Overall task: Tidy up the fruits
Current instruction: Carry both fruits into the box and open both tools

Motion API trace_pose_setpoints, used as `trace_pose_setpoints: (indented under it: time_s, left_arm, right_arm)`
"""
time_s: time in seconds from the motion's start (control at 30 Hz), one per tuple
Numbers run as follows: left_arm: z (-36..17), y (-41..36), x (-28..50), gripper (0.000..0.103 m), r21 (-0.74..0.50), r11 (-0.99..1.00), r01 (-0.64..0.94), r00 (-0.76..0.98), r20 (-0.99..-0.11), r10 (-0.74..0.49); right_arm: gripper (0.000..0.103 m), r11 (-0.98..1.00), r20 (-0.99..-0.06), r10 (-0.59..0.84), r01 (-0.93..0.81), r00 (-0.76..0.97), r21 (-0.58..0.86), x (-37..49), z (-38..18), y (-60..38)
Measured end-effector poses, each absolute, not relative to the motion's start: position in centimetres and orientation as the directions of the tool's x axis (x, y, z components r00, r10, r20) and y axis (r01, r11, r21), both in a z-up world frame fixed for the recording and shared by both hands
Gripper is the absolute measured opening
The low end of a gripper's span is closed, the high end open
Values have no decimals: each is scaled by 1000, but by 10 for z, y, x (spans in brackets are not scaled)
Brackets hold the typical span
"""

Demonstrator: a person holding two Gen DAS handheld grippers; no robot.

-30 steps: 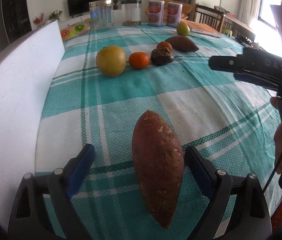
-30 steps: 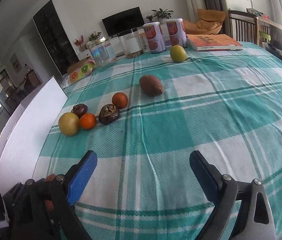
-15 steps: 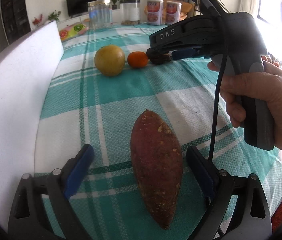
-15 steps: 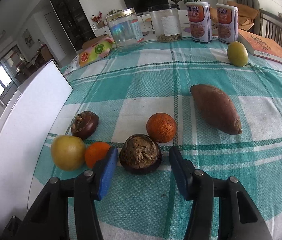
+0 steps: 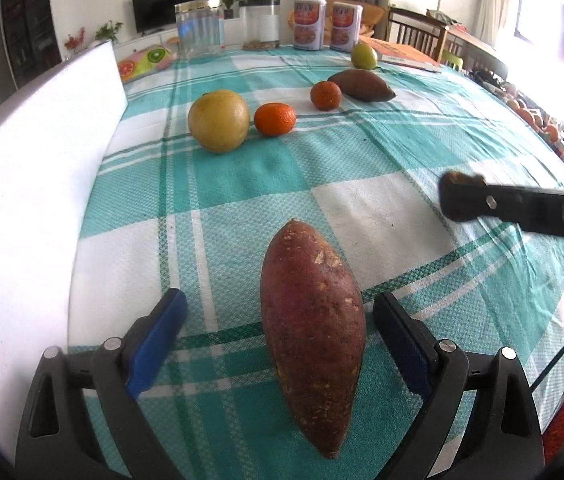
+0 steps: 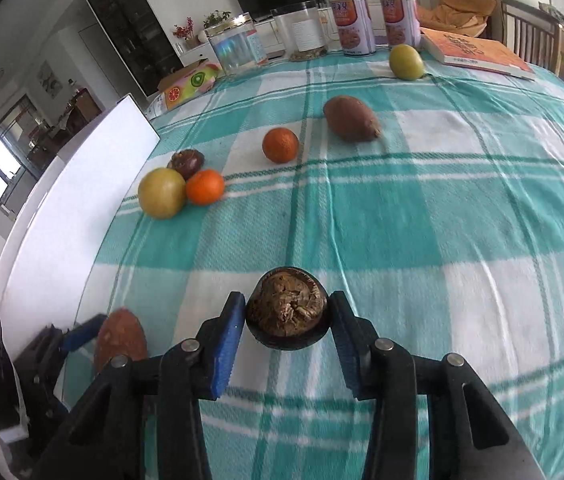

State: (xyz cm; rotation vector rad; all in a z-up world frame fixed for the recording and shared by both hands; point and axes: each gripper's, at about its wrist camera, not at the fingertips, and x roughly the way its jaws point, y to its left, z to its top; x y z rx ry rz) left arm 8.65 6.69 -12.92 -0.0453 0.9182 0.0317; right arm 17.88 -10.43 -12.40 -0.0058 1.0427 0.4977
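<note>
A dark brown, wrinkled round fruit (image 6: 286,316) is clamped between the blue-padded fingers of the right gripper (image 6: 286,326), above the teal-and-white checked tablecloth (image 6: 421,216). Beyond this fruit, a yellow round fruit (image 6: 161,192) and an orange mandarin (image 6: 204,187) are seen touching; a reddish-brown sweet potato (image 6: 120,342) is seen to its left.

Lying lengthwise on the checked cloth, a reddish-brown sweet potato (image 5: 313,332); farther off, a yellow round fruit (image 5: 218,120) touching a small orange (image 5: 274,119), another orange (image 5: 325,95), a second sweet potato (image 5: 361,85), a green fruit (image 5: 363,55); raised, a dark husky fruit (image 6: 286,312).
</note>
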Motion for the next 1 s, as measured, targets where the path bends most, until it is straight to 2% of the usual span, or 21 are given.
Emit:
trace_pose_setpoints:
  time_s: [0.13,0.2,0.23,0.27,0.3,0.37,0.5,0.67,0.8,0.87,1.0]
  left_arm:
    - [-129,66,87,95,-19,999,-46,605,-796,13]
    - [-129,66,87,95,-17,999,-46,605,-796,14]
    - [-129,66,87,95,-17,999,-46,605,-796,14]
    - [-129,66,87,95,-18,999,-45,604,-797,14]
    - [-129,66,87,95,-17,999,-45,605,-796,14]
    - [-129,66,87,95,-18,999,-45,604,-797,13]
    - [-129,65,87,96,-20,999,-41,603,-798,9]
    - [-123,73,77,96,-101,995,-22,580,-812,-70]
    - [-117,75,70,95,-89,996,-23,582,-811,-59]
    - [-115,72,70,90,-72,997,-12,583,-811,-51]
    - [-120,67,74,63,-46,999,-10,547,-836,-33]
  right_arm:
    - [45,928,-816,304,-348,492,136,140,-126,-118]
    - [54,932,-807,298,-339,510,131,135,-131,-118]
    - [64,927,-792,315,-349,523,138,131,-132,-117]
    - [70,924,-787,314,-361,531,125,128,-134,-115]
    - [72,923,-792,300,-371,531,101,128,-134,-110]
    - [84,916,-795,308,-388,523,100,127,-135,-107]
    - [85,918,-785,323,-376,528,125,127,-135,-112]
    - [85,909,-721,410,-318,558,270,125,-123,-142]
    - [85,906,-734,403,-353,546,235,124,-123,-130]
    - [84,905,-756,378,-385,535,180,125,-127,-115]
    - [80,920,-782,323,-370,533,128,130,-135,-108]
